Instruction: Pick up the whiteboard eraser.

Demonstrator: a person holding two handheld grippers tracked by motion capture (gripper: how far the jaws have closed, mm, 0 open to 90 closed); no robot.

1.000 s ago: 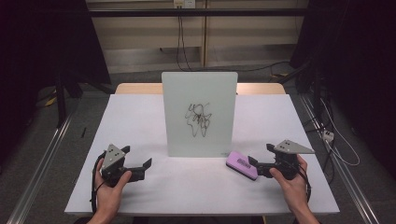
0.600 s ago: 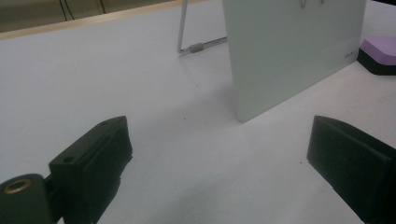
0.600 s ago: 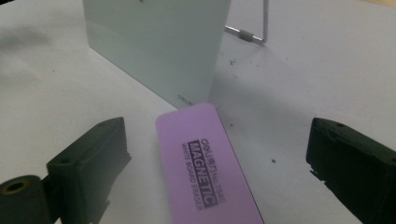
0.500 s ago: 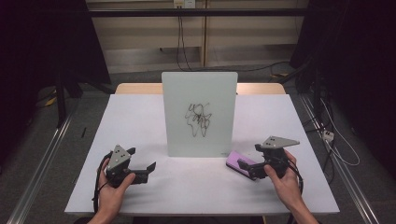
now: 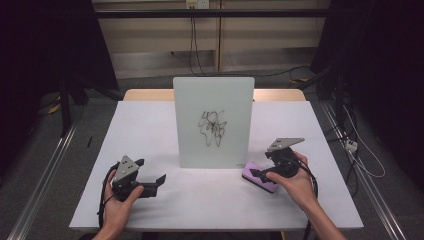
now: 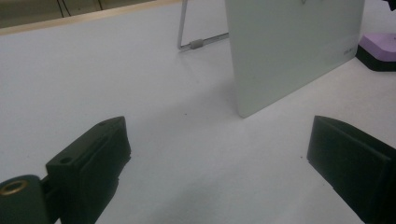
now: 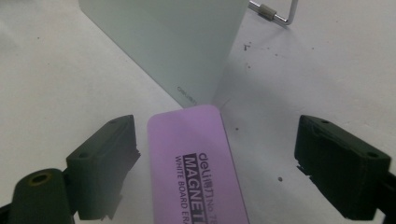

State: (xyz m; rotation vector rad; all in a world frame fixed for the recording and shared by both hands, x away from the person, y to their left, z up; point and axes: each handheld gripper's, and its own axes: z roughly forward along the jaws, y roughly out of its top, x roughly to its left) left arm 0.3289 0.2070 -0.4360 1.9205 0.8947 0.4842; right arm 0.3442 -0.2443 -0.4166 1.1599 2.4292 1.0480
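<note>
The right hand-held gripper (image 7: 205, 168) is straddling the eraser (image 7: 198, 163), jaws spread and just now narrowing, pads not yet touching either side; the left jaw is sitting close, the right jaw well apart. The eraser is lying flat on the worktop (image 5: 150, 125), just beside the whiteboard's (image 5: 214, 120) lower right corner, its long axis running along the jaws. The left hand-held gripper (image 5: 150, 184) is resting far off to the left, spread and empty, so the grasp looks like the right hand's.
</note>
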